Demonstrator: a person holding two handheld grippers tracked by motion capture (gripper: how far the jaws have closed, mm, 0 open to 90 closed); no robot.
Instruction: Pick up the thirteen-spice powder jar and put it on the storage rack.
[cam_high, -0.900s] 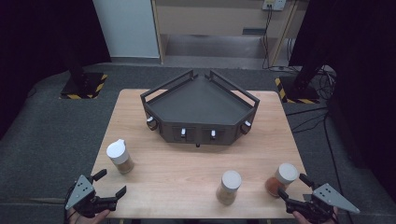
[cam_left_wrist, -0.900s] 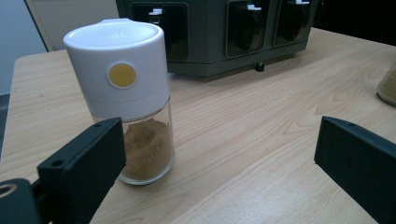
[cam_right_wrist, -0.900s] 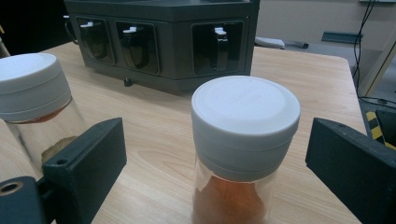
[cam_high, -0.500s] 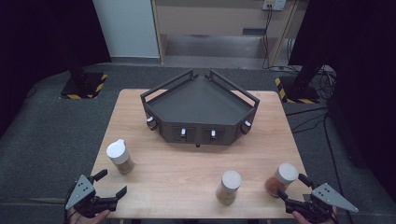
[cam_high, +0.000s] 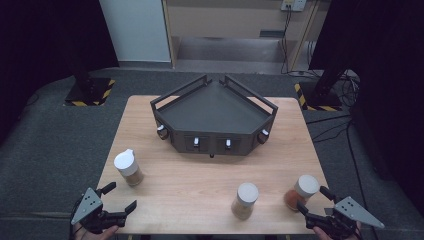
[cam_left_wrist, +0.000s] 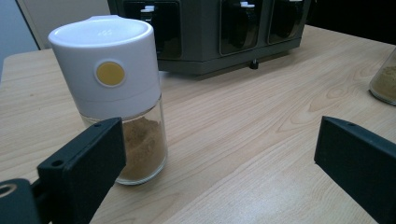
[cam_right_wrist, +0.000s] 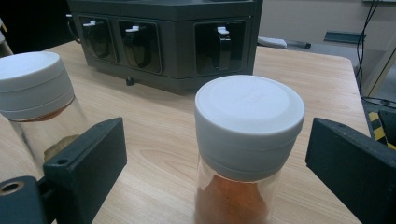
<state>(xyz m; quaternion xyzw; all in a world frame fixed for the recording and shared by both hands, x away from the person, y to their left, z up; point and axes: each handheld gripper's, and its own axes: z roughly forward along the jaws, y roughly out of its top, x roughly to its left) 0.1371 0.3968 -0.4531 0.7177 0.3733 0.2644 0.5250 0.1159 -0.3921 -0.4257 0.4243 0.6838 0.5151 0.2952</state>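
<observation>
With the right tool (cam_right_wrist: 215, 154) wide around the red-spice jar (cam_right_wrist: 243, 154) and not gripping, an off-centre closure risks toppling it on the surface (cam_right_wrist: 159, 140).

The dark corner rack (cam_high: 215, 107) takes up the middle of the far half of the worktop (cam_high: 200, 175). Bare wood runs wide between the rack's front and the three spice jars. The white-capped jar (cam_high: 128, 167) stands ahead of the left tool (cam_high: 120, 197), off to its left jaw, so the way straight ahead is free. The red-spice jar (cam_high: 302, 191) stands upright between the open jaws of the right tool (cam_high: 313, 199), untouched. The tan-spice jar (cam_high: 244, 200) stands near its left, with a clear gap between them
</observation>
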